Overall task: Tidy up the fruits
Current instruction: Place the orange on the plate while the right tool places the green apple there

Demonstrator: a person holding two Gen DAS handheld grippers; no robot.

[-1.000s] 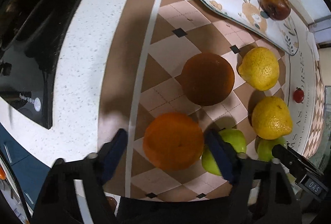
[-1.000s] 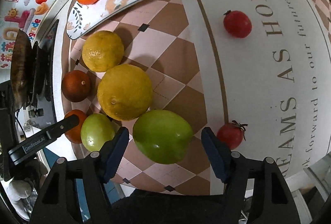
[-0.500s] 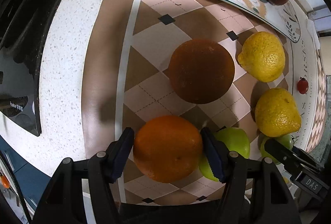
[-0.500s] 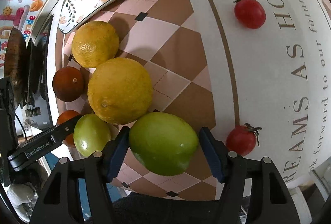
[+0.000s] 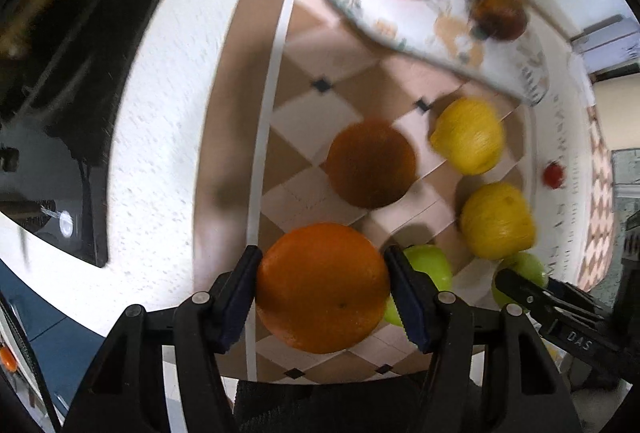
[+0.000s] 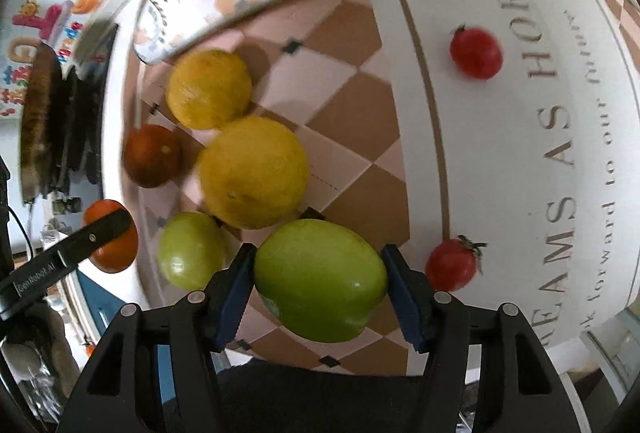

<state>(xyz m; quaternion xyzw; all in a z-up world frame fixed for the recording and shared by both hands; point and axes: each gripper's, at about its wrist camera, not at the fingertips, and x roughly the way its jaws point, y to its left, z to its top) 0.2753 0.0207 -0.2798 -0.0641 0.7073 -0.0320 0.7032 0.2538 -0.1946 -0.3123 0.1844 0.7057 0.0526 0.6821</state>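
Fruits crowd the checkered tabletop, the left tool clenched on an orange and the right tool clenched on a green apple, so either round fruit could slip out mid-carry and scatter its neighbours.

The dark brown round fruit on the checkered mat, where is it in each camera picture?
Left wrist view: the dark brown fruit sits in the middle, just beyond the orange held in the left hand-held gripper.
Right wrist view: the same fruit is at the left edge, beside the big lemon.
Shared landmark: the patterned plate at the top.
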